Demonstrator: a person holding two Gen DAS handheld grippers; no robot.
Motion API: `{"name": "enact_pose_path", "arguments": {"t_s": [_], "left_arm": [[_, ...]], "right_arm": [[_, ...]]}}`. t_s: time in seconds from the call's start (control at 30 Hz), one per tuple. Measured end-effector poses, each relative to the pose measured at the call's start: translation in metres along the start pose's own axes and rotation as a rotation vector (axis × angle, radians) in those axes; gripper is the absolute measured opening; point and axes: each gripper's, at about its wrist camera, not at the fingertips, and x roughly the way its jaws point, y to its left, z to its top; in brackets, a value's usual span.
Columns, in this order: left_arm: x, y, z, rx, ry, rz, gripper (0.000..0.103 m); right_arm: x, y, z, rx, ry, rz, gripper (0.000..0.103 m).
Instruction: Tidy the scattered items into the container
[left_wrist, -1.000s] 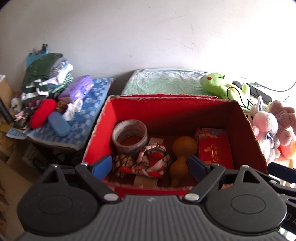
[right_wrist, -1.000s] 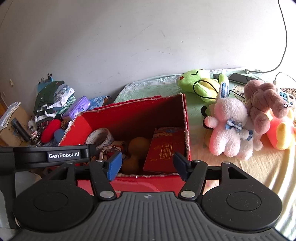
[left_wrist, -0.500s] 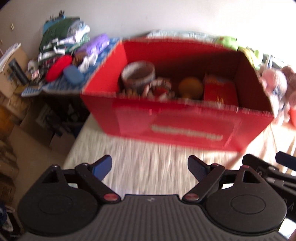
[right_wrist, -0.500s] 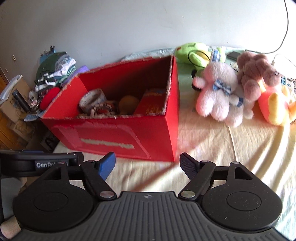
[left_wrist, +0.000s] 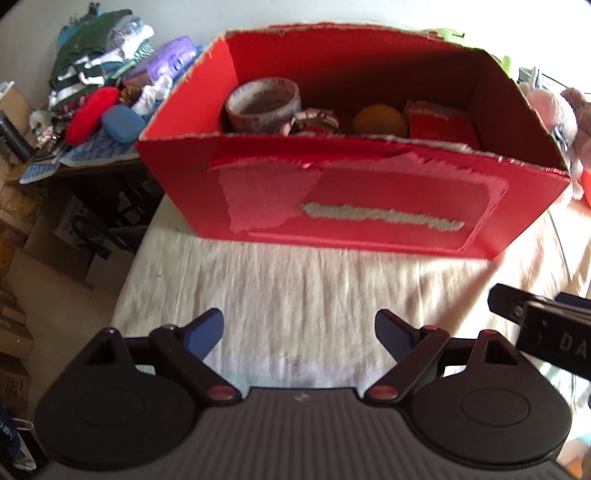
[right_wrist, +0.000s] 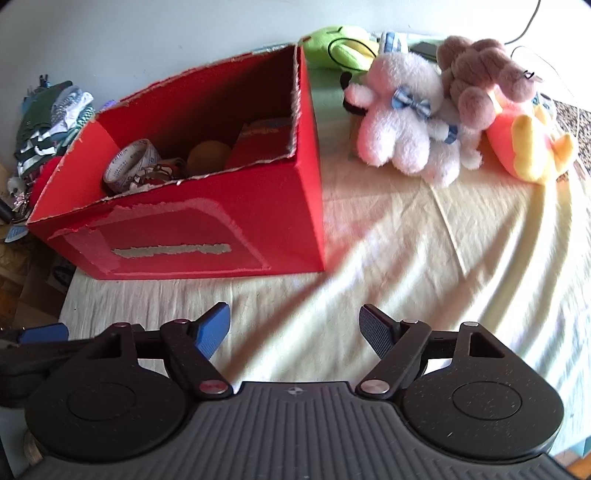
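The left gripper (left_wrist: 299, 334) stands spread wide with nothing between its blue pads, poised above bare cream sheet. The right gripper (right_wrist: 294, 328) is likewise released and empty, its jaws at full spread over the same sheet. The 2 tools sit side by side: part of the right one shows at the right edge of the left wrist view.

Just beyond both grippers is a wrinkled, sunlit bed sheet (right_wrist: 424, 266), with no loose item lying on the stretch in front of the fingers. Further out stands the red cardboard box (left_wrist: 351, 199), the container for this task, open at the top, its near wall scuffed where a label has been torn away. Inside it lie a roll of tape (left_wrist: 262, 101), a red-and-white patterned item beside it, a round orange-brown object (left_wrist: 378, 119) and a red packet (left_wrist: 439, 122) toward the right end.

To the right of the box, well apart from the grippers, is a cluster of plush toys: a pink one with a blue bow (right_wrist: 400, 114), a brown one (right_wrist: 484, 70), an orange-and-yellow one (right_wrist: 528, 147) and a green one (right_wrist: 340, 44) behind. To the left of the box, a pile of clothes and small articles (left_wrist: 99, 92) rests on a separate surface.

Judgement: a deposit appears complete and the step in hand is selecting the next item. Whether the plush toys count as scattered items cannot be settled. If they do, the next move calls for the right gripper to travel right, close on a soft body and clear the box rim.
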Motion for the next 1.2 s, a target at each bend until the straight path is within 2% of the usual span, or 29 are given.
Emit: {"name": "enact_pose_path", "arguments": {"t_s": [0.2,0.4,0.77,1.2], "left_arm": [[0.005,0.025,0.003,0.063,-0.004,0.001,0.088],[0.012,0.044,0.006,0.127,-0.012,0.006,0.088],[0.022,0.055,0.002,0.199,0.014,-0.065,0.088],[0.027,0.062,0.002,0.191,0.027,-0.112,0.088]], "right_arm": [[0.004,0.032,-0.005,0.039,-0.011,-0.018,0.079],[0.007,0.046,-0.012,0.128,-0.035,-0.067,0.079],[0.004,0.056,-0.024,0.209,-0.028,-0.151,0.079],[0.003,0.068,-0.024,0.161,-0.027,-0.199,0.08]]}}
